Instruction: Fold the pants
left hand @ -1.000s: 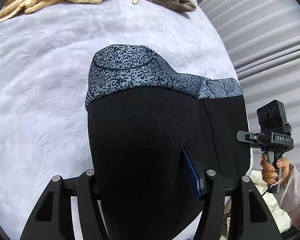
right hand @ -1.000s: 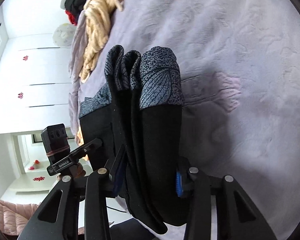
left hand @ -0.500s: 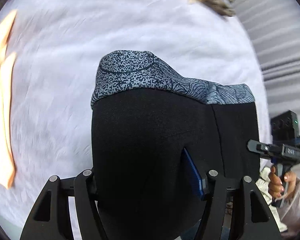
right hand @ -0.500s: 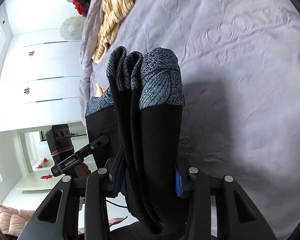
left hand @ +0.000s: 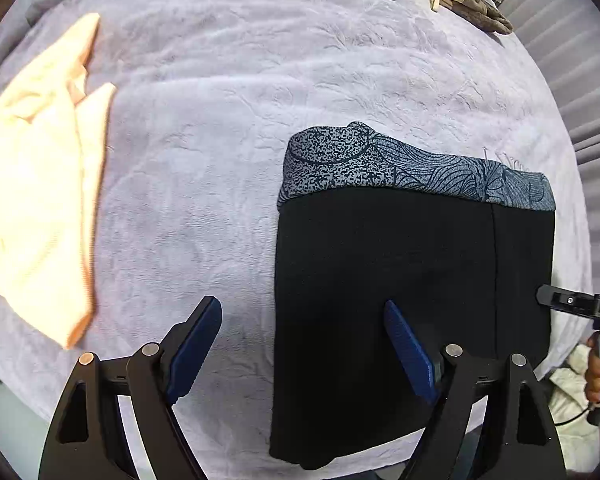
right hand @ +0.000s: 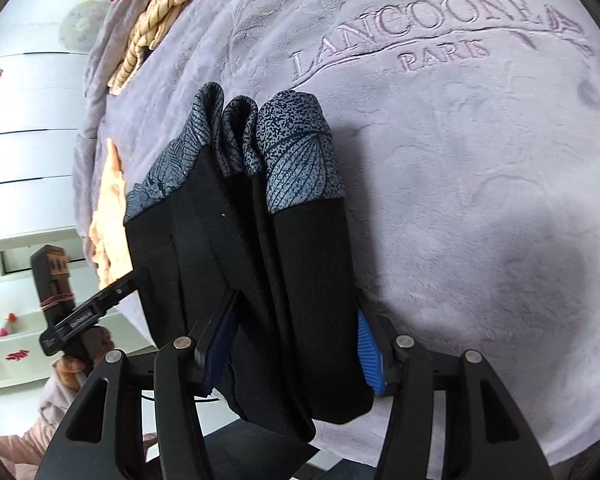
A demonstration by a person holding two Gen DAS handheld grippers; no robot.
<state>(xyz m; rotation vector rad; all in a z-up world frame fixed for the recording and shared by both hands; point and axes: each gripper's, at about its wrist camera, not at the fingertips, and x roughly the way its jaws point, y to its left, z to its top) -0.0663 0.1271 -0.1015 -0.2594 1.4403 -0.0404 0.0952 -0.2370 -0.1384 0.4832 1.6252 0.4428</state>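
The folded black pants (left hand: 412,300) with a grey patterned waistband lie on the lilac blanket (left hand: 228,128) (several layers thick). The left gripper (left hand: 300,344) is opening, fingers clear; the right gripper (right hand: 288,356) is opening around the bundle's edge.

Both grippers point steeply down. The left gripper (left hand: 300,348) is opening, its fingers (left hand: 194,340) spread wide with nothing clamped. The right gripper (right hand: 292,348) is opening too, fingers (right hand: 367,354) parted.
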